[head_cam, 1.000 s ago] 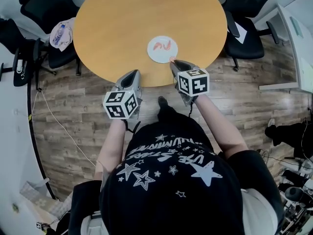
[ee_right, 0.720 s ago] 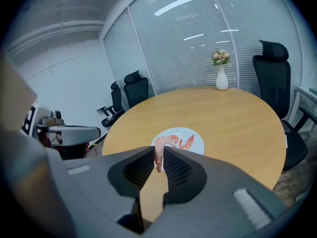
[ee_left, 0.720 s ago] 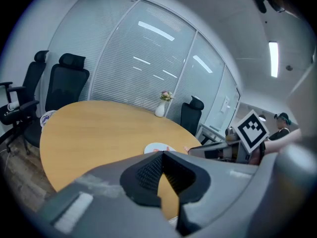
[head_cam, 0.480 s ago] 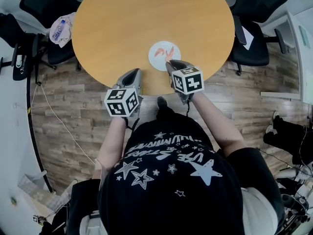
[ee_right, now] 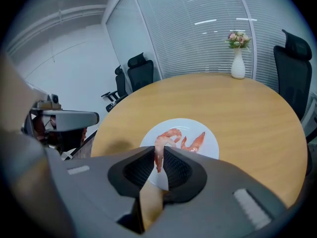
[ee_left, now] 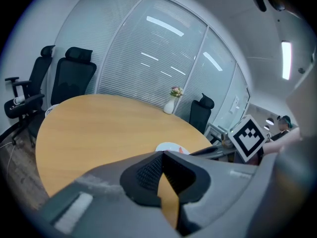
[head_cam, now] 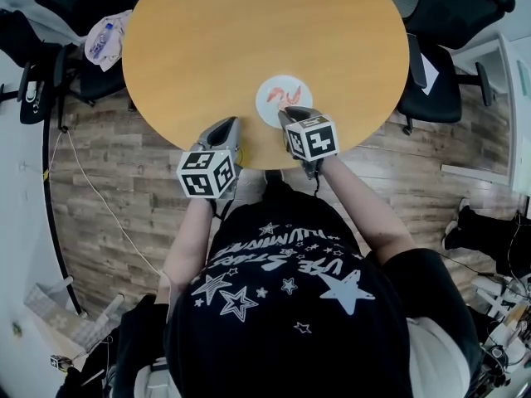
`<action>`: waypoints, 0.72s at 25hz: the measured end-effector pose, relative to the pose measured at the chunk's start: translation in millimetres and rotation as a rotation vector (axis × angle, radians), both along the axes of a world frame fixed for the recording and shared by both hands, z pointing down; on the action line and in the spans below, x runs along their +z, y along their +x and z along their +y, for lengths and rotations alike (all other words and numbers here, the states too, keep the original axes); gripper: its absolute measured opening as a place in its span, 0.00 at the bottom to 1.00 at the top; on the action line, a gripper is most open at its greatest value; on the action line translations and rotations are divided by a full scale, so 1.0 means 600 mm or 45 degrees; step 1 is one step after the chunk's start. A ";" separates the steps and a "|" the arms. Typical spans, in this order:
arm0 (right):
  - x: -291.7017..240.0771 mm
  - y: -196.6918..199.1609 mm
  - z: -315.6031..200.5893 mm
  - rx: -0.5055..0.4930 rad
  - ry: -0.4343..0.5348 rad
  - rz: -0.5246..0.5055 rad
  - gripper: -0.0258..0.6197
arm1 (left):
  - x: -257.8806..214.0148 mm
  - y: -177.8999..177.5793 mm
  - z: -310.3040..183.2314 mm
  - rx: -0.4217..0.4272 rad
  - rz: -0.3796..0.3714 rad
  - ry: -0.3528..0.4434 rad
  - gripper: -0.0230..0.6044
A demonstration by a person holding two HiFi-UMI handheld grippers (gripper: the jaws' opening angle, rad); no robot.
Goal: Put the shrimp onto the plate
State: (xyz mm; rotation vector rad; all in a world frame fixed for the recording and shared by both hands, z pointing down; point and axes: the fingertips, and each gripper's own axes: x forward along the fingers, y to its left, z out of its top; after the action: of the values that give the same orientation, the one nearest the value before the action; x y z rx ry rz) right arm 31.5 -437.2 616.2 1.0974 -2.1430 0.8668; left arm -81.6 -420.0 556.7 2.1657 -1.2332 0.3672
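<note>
We have the right gripper (ee_right: 161,151) clenched on 1 shrimp (ee_right: 158,160), which hangs between its jaws just over the near rim of the plate (ee_right: 210,145). The other shrimp (ee_right: 194,141) lies on the plate. Our left gripper (ee_left: 162,155) is pressed closed on nothing, left of the plate, at the edge of the round surface (head_cam: 207,48).

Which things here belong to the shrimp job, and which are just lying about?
Job:
right gripper, fingers shut on a shrimp
plate
plated shrimp

Lying about:
left gripper, shut and empty
vase
chairs
</note>
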 end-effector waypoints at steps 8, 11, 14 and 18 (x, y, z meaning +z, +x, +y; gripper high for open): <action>0.026 -0.016 -0.002 -0.073 -0.039 0.044 0.13 | 0.019 -0.003 -0.005 -0.010 0.004 -0.031 0.04; 0.033 -0.015 -0.003 -0.076 -0.051 0.078 0.13 | 0.024 -0.006 -0.005 -0.018 0.006 -0.039 0.04; 0.041 -0.011 -0.003 -0.069 -0.074 0.093 0.13 | 0.027 -0.006 -0.006 -0.021 0.002 -0.043 0.04; 0.046 -0.004 -0.005 -0.055 -0.090 0.118 0.13 | 0.028 -0.004 -0.007 -0.017 0.002 -0.047 0.04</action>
State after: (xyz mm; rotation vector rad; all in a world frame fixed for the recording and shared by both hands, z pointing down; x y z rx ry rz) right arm 29.0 -440.5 644.0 1.0325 -2.0374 0.8490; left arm -84.0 -424.3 573.5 2.1255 -1.2299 0.3797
